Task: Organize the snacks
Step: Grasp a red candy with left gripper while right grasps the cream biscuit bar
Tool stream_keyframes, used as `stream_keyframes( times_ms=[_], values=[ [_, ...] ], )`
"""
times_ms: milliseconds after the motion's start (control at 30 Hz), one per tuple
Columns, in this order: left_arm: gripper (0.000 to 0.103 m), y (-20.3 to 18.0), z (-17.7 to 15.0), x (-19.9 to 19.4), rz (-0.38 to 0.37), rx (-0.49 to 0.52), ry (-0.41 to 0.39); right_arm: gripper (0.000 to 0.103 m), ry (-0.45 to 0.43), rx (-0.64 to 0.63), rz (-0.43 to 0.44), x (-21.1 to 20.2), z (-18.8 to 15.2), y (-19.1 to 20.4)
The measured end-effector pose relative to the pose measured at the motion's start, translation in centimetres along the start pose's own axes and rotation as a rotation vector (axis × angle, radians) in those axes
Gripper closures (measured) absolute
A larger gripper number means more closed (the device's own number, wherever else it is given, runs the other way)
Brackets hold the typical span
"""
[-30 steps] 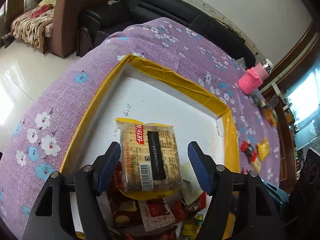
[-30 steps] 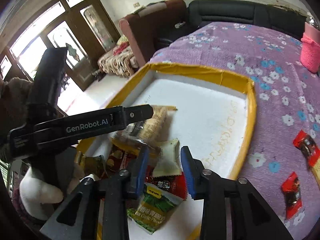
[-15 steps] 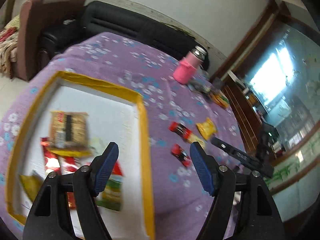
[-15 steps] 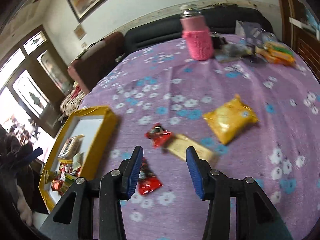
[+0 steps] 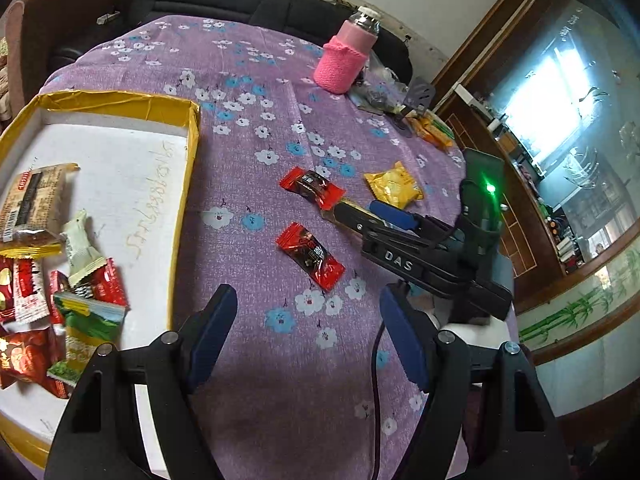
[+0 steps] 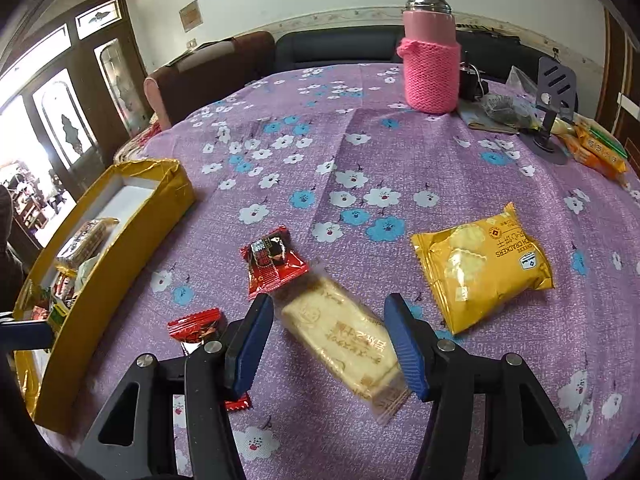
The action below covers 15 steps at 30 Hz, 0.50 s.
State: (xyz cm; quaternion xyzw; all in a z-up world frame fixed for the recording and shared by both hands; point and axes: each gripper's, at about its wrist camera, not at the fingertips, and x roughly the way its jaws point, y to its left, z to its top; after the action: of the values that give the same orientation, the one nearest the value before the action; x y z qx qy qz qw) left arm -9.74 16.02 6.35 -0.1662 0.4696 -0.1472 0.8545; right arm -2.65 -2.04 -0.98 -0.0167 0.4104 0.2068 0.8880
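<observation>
at the left the yellow-rimmed box (image 5: 188, 168) holds a pile of snacks, a cracker pack (image 5: 32, 204) among them. the left gripper (image 5: 308, 332) hangs over the purple flowered desk (image 5: 248, 64), fingers wide apart and empty. two red candy packets (image 5: 310, 256) lie ahead of it. the right gripper (image 6: 334, 344) has its fingers spread either side of a pale biscuit bar (image 6: 344, 336), not closed on it. a yellow cheese cracker pack (image 6: 482, 266) lies further right.

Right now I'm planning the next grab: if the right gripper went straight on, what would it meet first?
Most likely the pale cake bar lying between the open right gripper's fingers. A red candy wrapper sits just past its far end; depth is hard to judge.
</observation>
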Motion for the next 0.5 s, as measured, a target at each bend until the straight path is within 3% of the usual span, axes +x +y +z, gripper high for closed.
stream_keyframes(
  times_ms=[100,200,267,400,500],
  values=[
    [0.029,-0.7,0.0,1.4,0.014,0.002,0.004,0.056,0.023,-0.004,-0.005,0.2,-0.1,-0.1],
    [0.029,-1.0,0.1,2.7,0.032,0.005,0.017,0.076,0.035,-0.006,0.011,-0.4,-0.3,-0.1],
    [0.029,-1.3,0.1,3.6,0.051,0.010,0.031,0.097,0.044,0.022,-0.004,-0.9,-0.3,-0.6],
    [0.029,-1.9,0.1,5.6,0.106,0.041,0.049,0.097,0.067,0.105,0.021,-1.6,-0.6,-2.4],
    [0.030,-2.1,0.6,7.7,0.154,0.052,0.068,0.076,0.068,0.146,0.090,-2.0,-0.9,-3.3]
  ],
)
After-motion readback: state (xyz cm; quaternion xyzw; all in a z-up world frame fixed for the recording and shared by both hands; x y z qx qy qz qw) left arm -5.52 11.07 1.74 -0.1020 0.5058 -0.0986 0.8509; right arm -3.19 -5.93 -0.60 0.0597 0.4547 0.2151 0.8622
